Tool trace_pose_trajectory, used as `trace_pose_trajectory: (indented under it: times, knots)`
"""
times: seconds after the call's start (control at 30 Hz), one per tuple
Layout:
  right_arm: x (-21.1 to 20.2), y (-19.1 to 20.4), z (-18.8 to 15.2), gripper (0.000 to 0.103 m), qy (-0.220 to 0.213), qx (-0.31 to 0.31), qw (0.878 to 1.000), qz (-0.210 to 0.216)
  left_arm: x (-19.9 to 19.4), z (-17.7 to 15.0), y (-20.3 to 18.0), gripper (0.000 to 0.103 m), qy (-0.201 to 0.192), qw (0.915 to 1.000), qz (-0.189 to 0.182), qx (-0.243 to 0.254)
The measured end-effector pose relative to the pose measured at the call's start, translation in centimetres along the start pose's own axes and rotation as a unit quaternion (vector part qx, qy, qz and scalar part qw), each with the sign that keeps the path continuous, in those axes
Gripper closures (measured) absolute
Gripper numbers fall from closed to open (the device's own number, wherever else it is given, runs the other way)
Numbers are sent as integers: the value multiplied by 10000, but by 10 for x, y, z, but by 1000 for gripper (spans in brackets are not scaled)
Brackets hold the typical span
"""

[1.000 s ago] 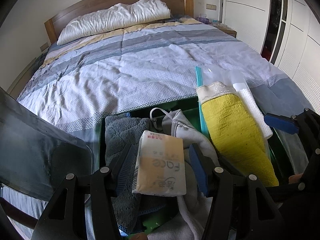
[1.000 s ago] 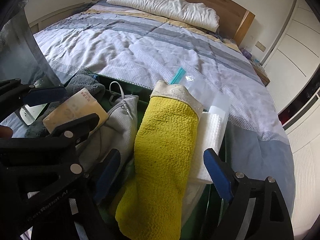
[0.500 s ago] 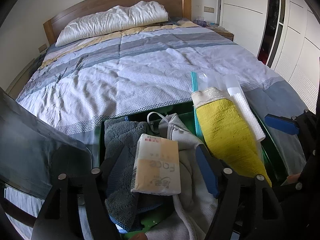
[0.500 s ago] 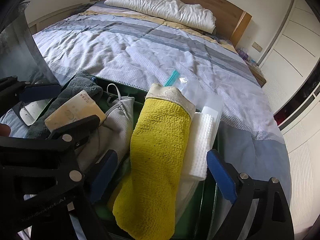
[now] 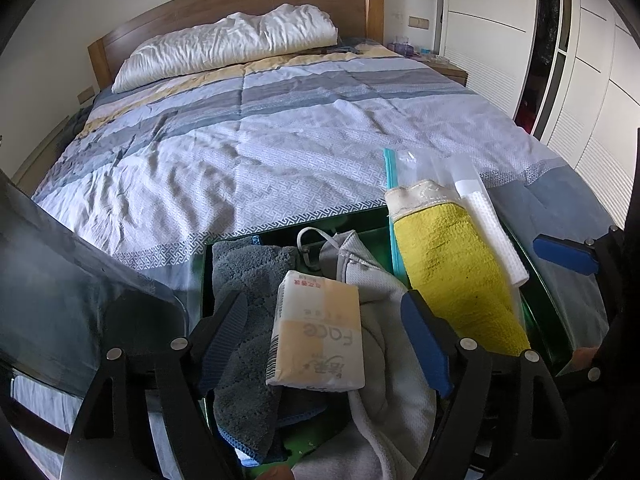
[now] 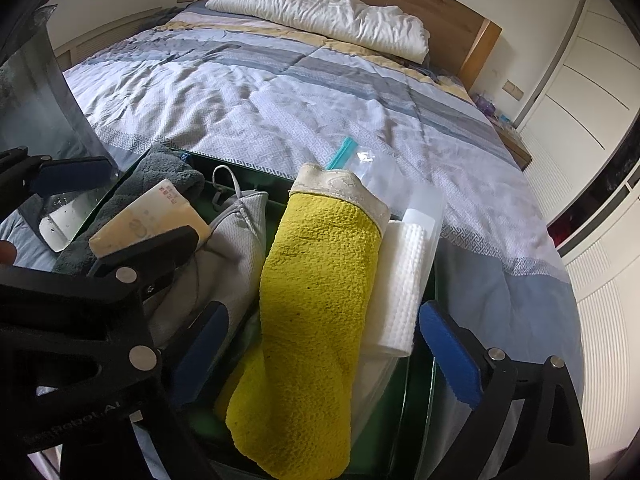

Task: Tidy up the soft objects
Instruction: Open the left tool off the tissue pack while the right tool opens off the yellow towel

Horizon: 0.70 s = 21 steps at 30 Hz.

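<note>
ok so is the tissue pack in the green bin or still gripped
In the bin: the tissue pack lies on the grey towel, and the opening left gripper pads stand clear of it.

Green bin [image 5: 538, 296]: floor hidden under its contents; near rim cut off by the lower picture edge.
Grey towel [image 5: 244, 320], inside the bin: lower folds covered by the tissue pack [image 5: 316, 336].
Tissue pack: small print too fine to read.
Clear zip bag [image 6: 384, 184], at the bin's far side: contents behind the yellow cloth [image 6: 312, 300] cannot be told.
Items on the nightstand [image 5: 404, 46], far beyond the bin: too small to identify.
</note>
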State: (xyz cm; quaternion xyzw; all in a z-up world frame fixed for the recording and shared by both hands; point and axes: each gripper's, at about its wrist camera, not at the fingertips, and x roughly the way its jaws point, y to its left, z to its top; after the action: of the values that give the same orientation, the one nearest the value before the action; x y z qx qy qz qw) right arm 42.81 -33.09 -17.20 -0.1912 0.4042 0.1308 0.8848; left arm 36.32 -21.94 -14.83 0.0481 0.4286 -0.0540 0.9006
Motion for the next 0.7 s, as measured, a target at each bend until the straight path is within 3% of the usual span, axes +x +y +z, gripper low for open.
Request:
trace_pose_trajectory:
  times: [0.43,0.7]
  knots:
    - [-21,0,3,0,-43,-53,10000,-34,-21,7,4,27,-160,9998,-61,-66]
    - [-43,-1,6,0,-48,-71,10000,-29,-39,15,12,12,-284,9994,-112,-138]
